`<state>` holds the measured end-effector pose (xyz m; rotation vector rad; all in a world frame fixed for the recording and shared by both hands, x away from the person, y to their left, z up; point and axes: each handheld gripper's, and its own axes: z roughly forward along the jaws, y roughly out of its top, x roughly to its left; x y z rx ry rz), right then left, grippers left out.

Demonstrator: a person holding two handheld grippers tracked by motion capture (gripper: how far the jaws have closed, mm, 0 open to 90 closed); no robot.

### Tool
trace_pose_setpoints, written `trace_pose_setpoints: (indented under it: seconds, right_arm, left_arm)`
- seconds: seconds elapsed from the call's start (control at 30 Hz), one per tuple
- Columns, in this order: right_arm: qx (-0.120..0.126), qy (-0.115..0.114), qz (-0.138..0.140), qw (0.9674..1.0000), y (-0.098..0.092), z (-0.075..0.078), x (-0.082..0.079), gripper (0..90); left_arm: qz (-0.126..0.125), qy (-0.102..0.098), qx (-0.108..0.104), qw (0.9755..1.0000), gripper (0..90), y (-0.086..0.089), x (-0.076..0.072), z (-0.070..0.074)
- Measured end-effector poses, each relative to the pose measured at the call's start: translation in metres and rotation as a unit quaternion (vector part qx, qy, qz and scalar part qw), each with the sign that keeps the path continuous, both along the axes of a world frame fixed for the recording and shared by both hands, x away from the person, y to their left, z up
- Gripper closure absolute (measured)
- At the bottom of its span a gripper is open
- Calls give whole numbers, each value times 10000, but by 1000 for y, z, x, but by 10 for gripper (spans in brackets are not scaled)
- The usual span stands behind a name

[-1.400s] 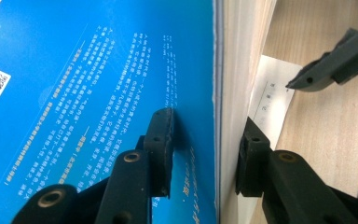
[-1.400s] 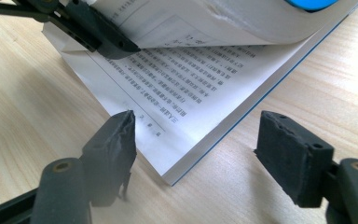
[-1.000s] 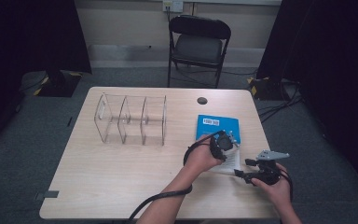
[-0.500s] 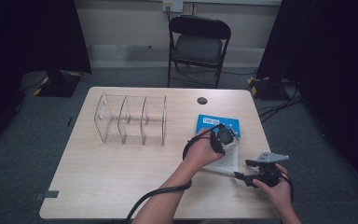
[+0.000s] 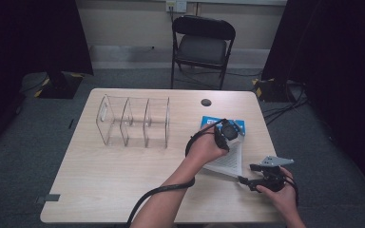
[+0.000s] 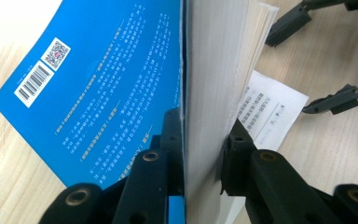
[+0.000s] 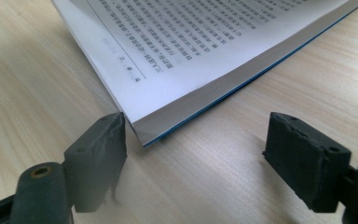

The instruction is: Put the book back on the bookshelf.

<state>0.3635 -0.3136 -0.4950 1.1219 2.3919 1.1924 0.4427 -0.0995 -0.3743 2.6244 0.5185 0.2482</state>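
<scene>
- Left tongs (image 6: pixel 203 144) clamp the book (image 6: pixel 121 84); lift by the spine edge, pages hanging.
- Right tongs (image 7: pixel 196 154) gape wide beside its corner; steady it lightly.

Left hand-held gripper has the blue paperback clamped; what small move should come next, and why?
Probably keep lifting the blue-covered paperback book with the left hand-held gripper: its jaws pinch the pages, while one corner seems low near the wooden table. The right hand-held gripper stands open beside that corner, holding nothing.
</scene>
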Motion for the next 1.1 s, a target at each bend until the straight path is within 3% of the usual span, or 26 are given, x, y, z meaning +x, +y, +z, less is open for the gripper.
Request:
trace_pose_setpoints:
  seconds: [0.9, 0.93, 1.1]
  right_arm:
    - [-159, -27, 92, 9998, 9, -3, -4, 191]
    - [-173, -48, 75, 9998, 9, -3, -3, 191]
    - [-239, -104, 73, 9996, 11, -4, -3, 188]
  left_arm:
    - [131, 21, 136, 9998, 754, -3, 6, 33]
    - [230, 51, 70, 9997, 754, -3, 5, 33]
    - [147, 34, 179, 9997, 753, -4, 5, 39]
